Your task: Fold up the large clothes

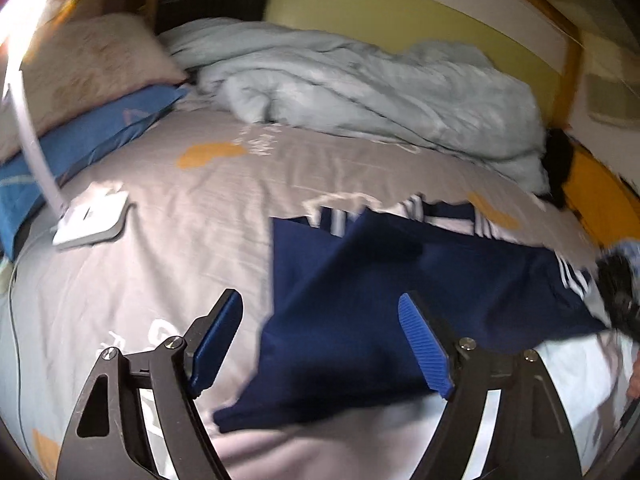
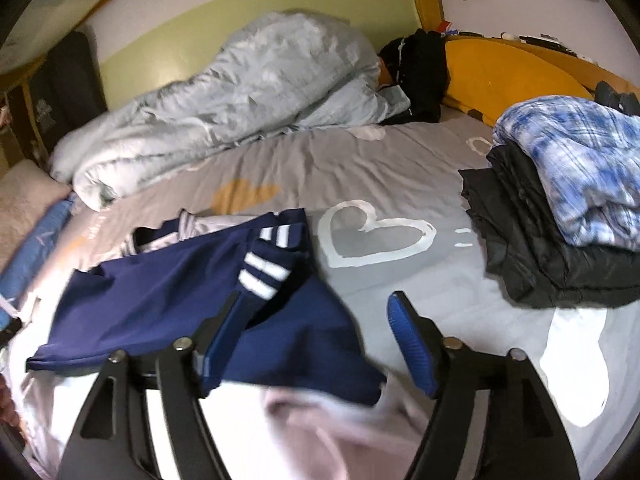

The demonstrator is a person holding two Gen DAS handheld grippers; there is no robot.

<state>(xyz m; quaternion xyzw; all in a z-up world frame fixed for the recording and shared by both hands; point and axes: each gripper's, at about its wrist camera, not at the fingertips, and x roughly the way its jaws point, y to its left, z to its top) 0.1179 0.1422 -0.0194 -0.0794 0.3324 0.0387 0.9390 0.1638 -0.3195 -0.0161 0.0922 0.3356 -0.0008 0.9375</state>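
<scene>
The navy garment (image 2: 168, 292), white-striped at a cuff and lined pale, lies partly folded on the grey heart-print bed (image 2: 380, 176). My right hand-held gripper (image 2: 308, 344) stands with jaws apart above its near corner; the left blue pad lies over the cloth, nothing clamped. My left hand-held gripper (image 1: 320, 344) likewise has jaws apart over the garment's left edge (image 1: 360, 300), gripping nothing. To the right sits a stack (image 2: 560, 216): a blue plaid piece atop dark folded clothes. A pale duvet (image 2: 224, 108) is bunched along the far side; pillows (image 1: 80, 92) and a white lamp base (image 1: 92, 220) lie left.
</scene>
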